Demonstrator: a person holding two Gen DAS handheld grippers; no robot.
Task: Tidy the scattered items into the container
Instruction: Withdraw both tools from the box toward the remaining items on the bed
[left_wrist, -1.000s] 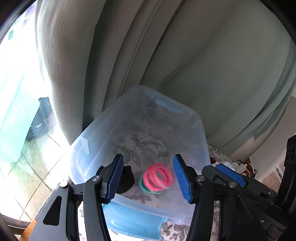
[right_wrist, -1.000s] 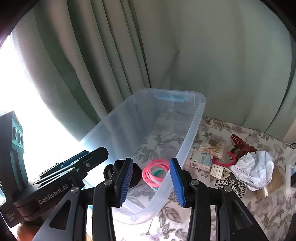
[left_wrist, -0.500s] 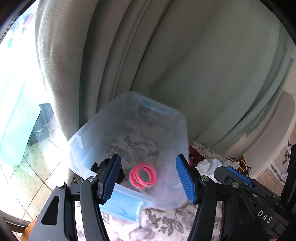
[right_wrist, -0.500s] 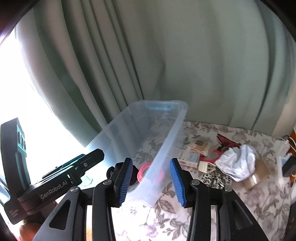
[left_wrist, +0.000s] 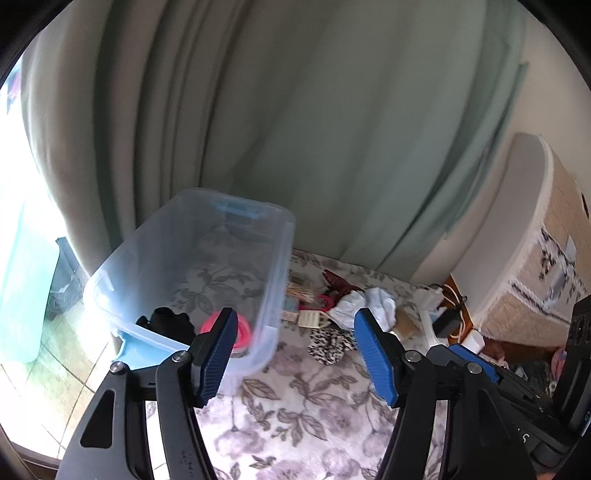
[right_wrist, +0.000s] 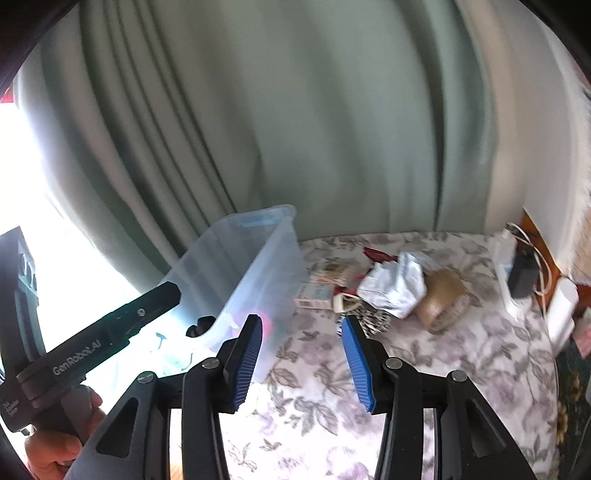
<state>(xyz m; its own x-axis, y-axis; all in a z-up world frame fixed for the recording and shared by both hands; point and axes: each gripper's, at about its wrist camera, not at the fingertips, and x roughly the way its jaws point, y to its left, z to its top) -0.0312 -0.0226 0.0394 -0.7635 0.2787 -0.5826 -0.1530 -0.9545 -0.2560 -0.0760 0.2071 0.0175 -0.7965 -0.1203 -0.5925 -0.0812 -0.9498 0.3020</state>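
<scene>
A clear plastic storage bin (left_wrist: 236, 236) with blue latch handles stands upright on the floral worktop (left_wrist: 295, 417). Inside it lie pink hair ties (left_wrist: 242, 328) and a black item (left_wrist: 171, 323). Just right of the bin sit cotton swabs (left_wrist: 301, 290), a small box (right_wrist: 314, 293), a cream hair claw (left_wrist: 310, 318), a leopard-print scrunchie (left_wrist: 328, 343), a dark red clip (left_wrist: 334, 280), crumpled white paper (right_wrist: 395, 286) and a brown tape roll (right_wrist: 443, 299).

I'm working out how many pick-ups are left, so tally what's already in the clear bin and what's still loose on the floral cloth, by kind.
In the clear bin:
Pink ring bundle: 1
Black item: 1

Loose on the cloth:
Red claw clip: 1
Cotton swab pack: 1
Small card box: 1
Cream clip: 1
Leopard-print item: 1
White crumpled wad: 1
Brown tape roll: 1

Total: 9 (2 in, 7 loose); blur may hide more.
</scene>
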